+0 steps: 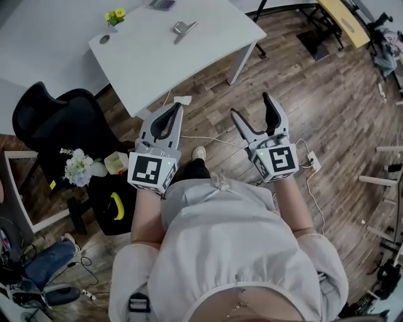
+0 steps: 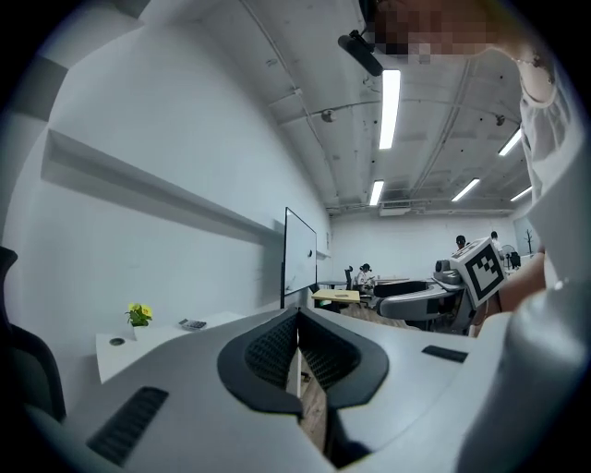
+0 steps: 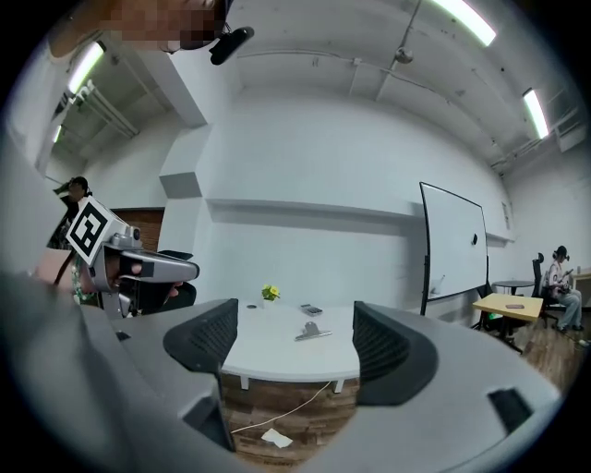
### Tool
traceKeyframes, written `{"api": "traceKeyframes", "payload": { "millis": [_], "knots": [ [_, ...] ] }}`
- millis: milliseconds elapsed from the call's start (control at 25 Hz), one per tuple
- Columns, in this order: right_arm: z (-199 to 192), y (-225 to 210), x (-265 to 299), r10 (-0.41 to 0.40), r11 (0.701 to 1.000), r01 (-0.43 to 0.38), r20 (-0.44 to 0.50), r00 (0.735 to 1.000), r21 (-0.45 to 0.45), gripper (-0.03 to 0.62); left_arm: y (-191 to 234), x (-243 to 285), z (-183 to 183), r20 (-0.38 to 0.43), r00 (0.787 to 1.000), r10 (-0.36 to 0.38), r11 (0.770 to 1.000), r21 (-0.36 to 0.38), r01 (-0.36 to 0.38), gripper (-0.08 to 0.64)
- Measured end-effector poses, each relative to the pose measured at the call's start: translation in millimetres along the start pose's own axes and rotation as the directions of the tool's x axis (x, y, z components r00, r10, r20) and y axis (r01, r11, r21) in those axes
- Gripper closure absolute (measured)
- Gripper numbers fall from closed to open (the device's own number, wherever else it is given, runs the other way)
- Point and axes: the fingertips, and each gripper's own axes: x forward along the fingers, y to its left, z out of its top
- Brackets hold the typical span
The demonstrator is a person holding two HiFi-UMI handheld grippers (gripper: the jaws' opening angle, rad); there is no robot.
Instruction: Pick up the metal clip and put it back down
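Lying clear of table [image 1: 157, 60] edges, the metal clip [image 1: 184, 27] faces spread right tool [image 1: 250, 104]; left tool [image 1: 175, 107] is pressed together.

I count one table [image 1: 208, 38], one clip [image 1: 184, 27], one flower pot [image 1: 114, 16] and one calculator [image 1: 162, 4] across the top; two grippers mid-frame, left gripper [image 1: 174, 108] and right gripper [image 1: 250, 105]; one paper scrap [image 1: 182, 99] above them; one chair [image 1: 50, 119] and one bouquet [image 1: 79, 168] at left
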Motion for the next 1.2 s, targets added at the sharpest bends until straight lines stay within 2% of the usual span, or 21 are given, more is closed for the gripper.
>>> {"api": "traceKeyframes", "payload": {
  "millis": [280,680,960,1200],
  "knots": [
    [4.4,-20.6,118.8,0.028,1.0,-0.027,-0.029,0.999,0.005,0.206,96.8,59.9,6.5,0.011,0.998,0.057,0.998,-0.003,-0.057,0.541],
    [-10.3,-33.0,236.0,0.136,0.991,-0.135,-0.087,0.987,0.013,0.206,171.8,96.4,-0.7,-0.024,0.982,0.189,0.982,-0.022,-0.19,0.541],
    [-33.5,-48.3,337.6,0.279,0.96,-0.276,-0.13,0.951,0.037,0.204,228.3,139.4,-5.6,-0.039,0.945,0.326,0.945,-0.023,-0.327,0.541],
    [-57.7,-63.4,420.7,0.393,0.917,-0.397,-0.226,0.891,0.03,0.204,274.4,180.7,-12.2,-0.051,0.897,0.438,0.897,-0.033,-0.44,0.541]
  ]
}}
